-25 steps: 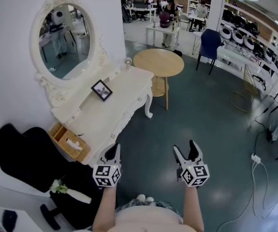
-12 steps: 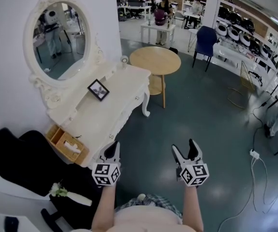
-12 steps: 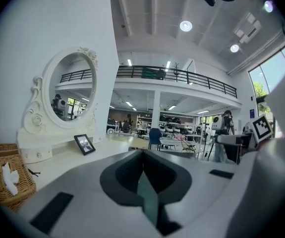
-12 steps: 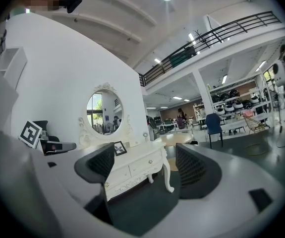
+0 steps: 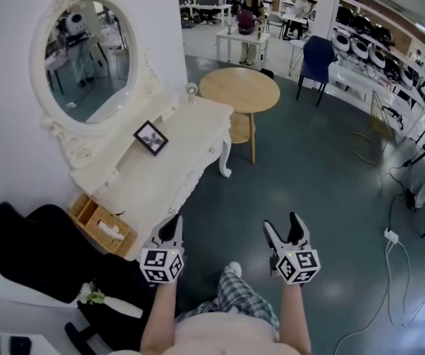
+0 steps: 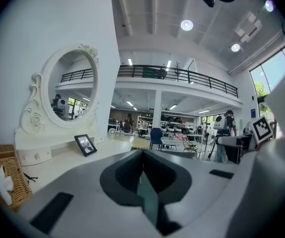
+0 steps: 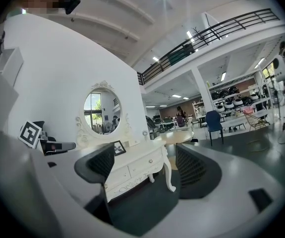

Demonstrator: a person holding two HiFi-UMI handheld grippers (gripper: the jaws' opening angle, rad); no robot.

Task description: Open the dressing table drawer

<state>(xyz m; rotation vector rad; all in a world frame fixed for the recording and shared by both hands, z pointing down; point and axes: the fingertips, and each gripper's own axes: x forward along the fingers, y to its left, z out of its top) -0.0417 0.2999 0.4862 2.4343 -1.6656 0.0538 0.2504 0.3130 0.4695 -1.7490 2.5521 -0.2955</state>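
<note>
The white dressing table (image 5: 147, 174) stands against the wall at the left, under an oval mirror (image 5: 85, 49). Its drawer fronts (image 5: 200, 167) face the floor space ahead of me and look closed; the right gripper view shows two of these drawer fronts (image 7: 135, 166), each with a small knob. My left gripper (image 5: 171, 230) hangs in the air just off the table's near corner, jaws together and holding nothing. In its own view the left gripper (image 6: 143, 171) points along the tabletop. My right gripper (image 5: 284, 232) is open and empty over the floor; the same gripper (image 7: 149, 168) frames the table.
A photo frame (image 5: 154, 137) and a wicker basket (image 5: 103, 226) sit on the tabletop. A black chair (image 5: 31, 254) is at the lower left and a round wooden table (image 5: 239, 89) stands beyond the dressing table. Cables and a power strip (image 5: 391, 237) lie on the floor at the right.
A leg in checked trousers has stepped forward below the grippers. Both grippers keep nearly the same place in view, and the dressing table has shifted only slightly.
</note>
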